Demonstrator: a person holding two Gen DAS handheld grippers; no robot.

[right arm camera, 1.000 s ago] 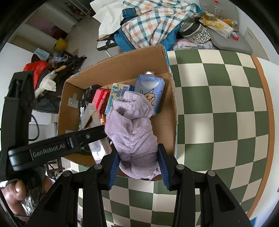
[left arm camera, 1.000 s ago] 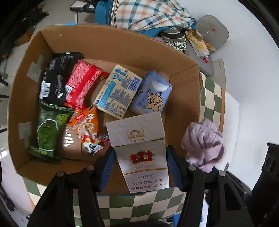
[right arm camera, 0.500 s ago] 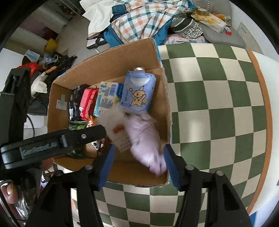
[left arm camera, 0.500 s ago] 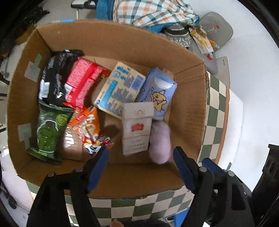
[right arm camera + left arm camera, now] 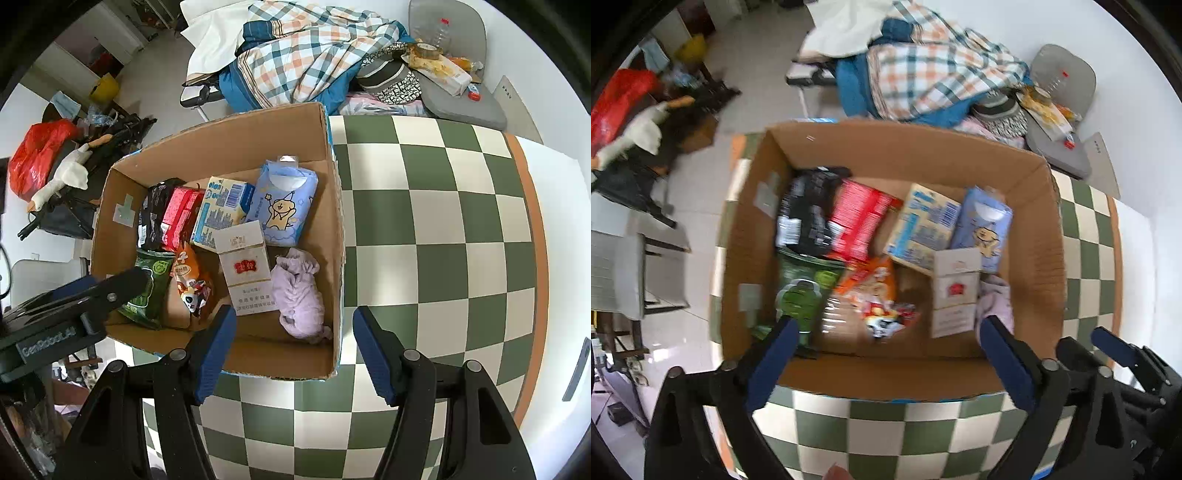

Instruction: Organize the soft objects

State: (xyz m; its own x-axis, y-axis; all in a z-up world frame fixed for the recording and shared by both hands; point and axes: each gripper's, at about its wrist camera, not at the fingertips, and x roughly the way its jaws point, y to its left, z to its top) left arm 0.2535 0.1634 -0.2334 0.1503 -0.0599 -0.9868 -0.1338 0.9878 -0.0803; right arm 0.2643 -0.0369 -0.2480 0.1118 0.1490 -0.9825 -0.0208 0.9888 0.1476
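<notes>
A brown cardboard box (image 5: pixel 334 206) stands on the checkered table. Inside it, by the right wall, a crumpled lilac cloth (image 5: pixel 299 295) lies next to a white carton with a red emblem (image 5: pixel 246 271). My right gripper (image 5: pixel 294 314) hovers above the box's near right corner, its jaws opening with nothing pressed between the pads. My left gripper (image 5: pixel 886 328) hangs higher over the box's near edge, jaws opening very wide and empty. In the left wrist view the carton (image 5: pixel 955 291) and the cloth (image 5: pixel 995 302) lie far below the fingers.
Several snack packs, among them a green one (image 5: pixel 149 288) and a red one (image 5: pixel 179 218), fill the box's left half, with a blue tissue pack (image 5: pixel 282 206) at the back. Green-and-white checkered table (image 5: pixel 443 221) stretches right. A heap of plaid clothes (image 5: pixel 306 51) lies behind the box.
The left jaws let go of the white carton and the right jaws let go of the lilac cloth; both dropped into the box. The left gripper has risen and both stand wider.
</notes>
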